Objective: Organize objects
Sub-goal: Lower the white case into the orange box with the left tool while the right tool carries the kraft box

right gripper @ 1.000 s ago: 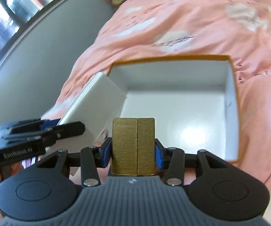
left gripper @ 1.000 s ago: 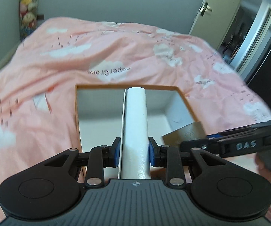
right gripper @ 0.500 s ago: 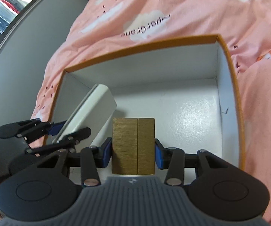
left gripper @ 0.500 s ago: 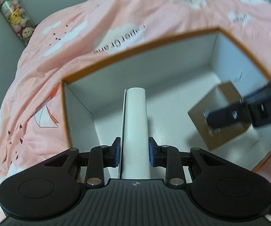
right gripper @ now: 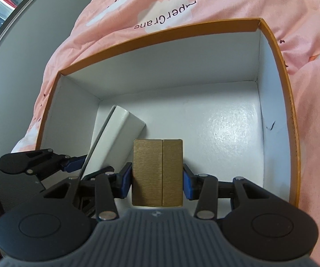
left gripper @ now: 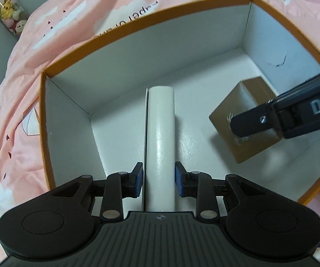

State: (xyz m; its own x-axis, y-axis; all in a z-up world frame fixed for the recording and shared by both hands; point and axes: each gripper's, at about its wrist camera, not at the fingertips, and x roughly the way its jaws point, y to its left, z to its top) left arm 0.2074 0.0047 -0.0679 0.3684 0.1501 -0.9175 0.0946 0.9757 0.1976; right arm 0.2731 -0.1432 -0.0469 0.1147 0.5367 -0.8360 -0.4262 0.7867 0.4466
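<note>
A large open box (right gripper: 277,71), orange-rimmed and white inside, is being used as the container on a pink bedspread (right gripper: 293,6). A slim white box (left gripper: 161,146) is being clamped edge-on by the left gripper (left gripper: 159,182) and held inside the left half of the open box, probably so that it can be stood beside the wall. A small gold box (right gripper: 157,173) is being gripped across its width by the right gripper (right gripper: 157,183) and held just above the white floor, right of the white box, apparently so that both are being packed side by side.
</note>
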